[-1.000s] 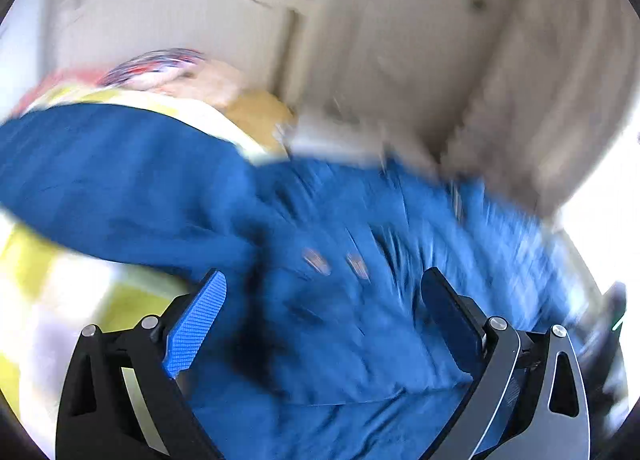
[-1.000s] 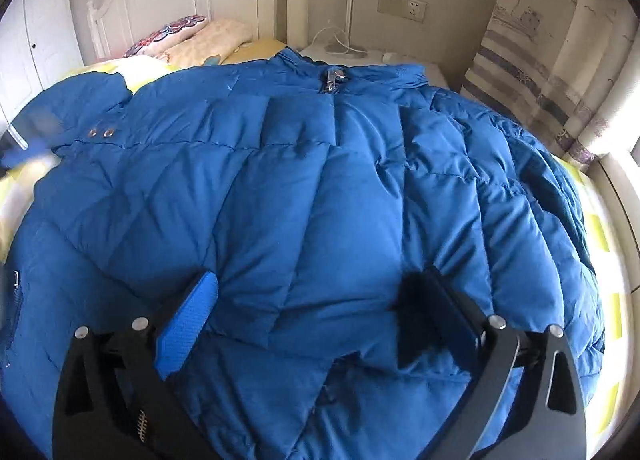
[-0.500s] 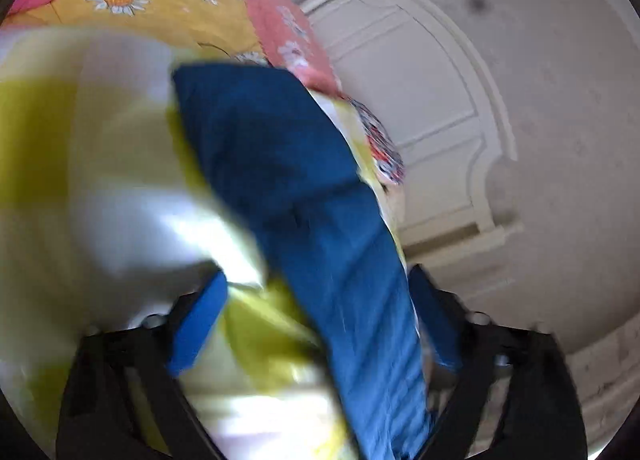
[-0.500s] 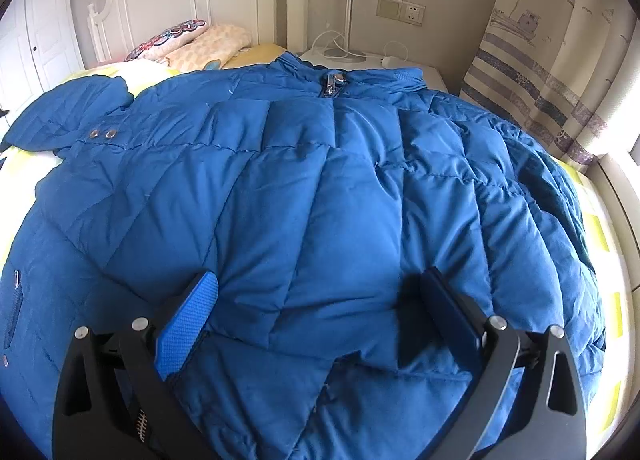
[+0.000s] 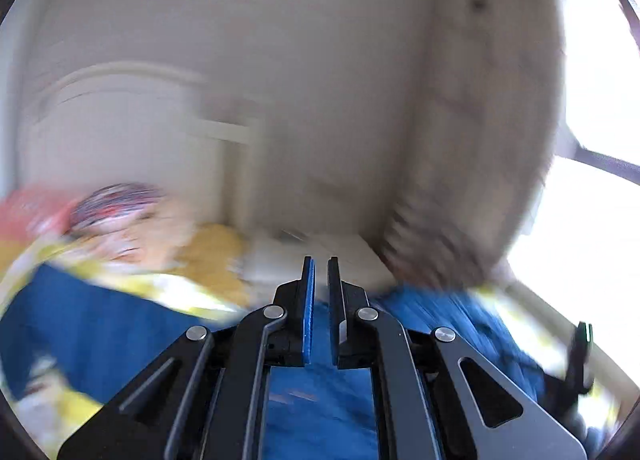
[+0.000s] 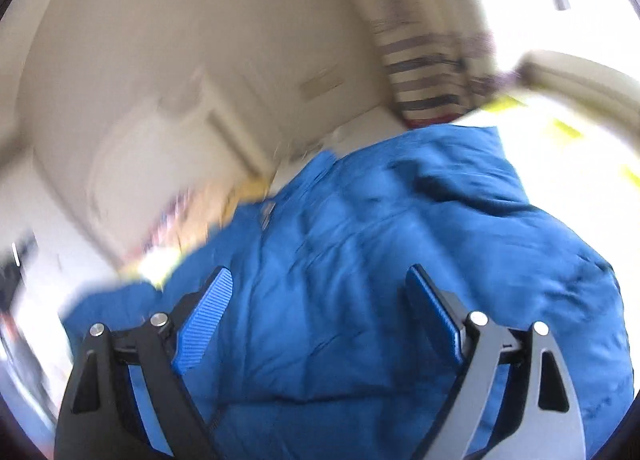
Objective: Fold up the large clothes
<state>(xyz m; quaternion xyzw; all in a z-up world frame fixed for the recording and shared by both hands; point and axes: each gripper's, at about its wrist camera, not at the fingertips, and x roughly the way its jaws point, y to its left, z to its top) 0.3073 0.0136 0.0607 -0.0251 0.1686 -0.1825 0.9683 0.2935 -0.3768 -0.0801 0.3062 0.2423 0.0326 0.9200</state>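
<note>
A big blue padded jacket (image 6: 400, 240) lies spread over the bed. My right gripper (image 6: 320, 280) hovers over its middle, rolled to one side. Its jaws are closing but still stand wide, and the pads do not press the cloth. In the blurred left wrist view the jacket (image 5: 100, 324) runs under and past my left gripper (image 5: 321, 260). That gripper's jaws are drawn together to a thin slit. Blue cloth shows in the lower part of the slit, so it is shut on the jacket. What part of the jacket it holds is hidden.
A yellow and white sheet (image 6: 560, 132) covers the bed beyond the jacket. Pillows (image 5: 116, 200) lie against a white headboard (image 5: 120, 120). A striped curtain (image 6: 424, 72) hangs by a bright window (image 5: 600, 100) on the right.
The left jaws went from wide open to shut, closing around the blue sleeve that lay between them. The left view swung up toward the headboard. The right gripper rolled and shifted, and its jaws narrowed slightly.
</note>
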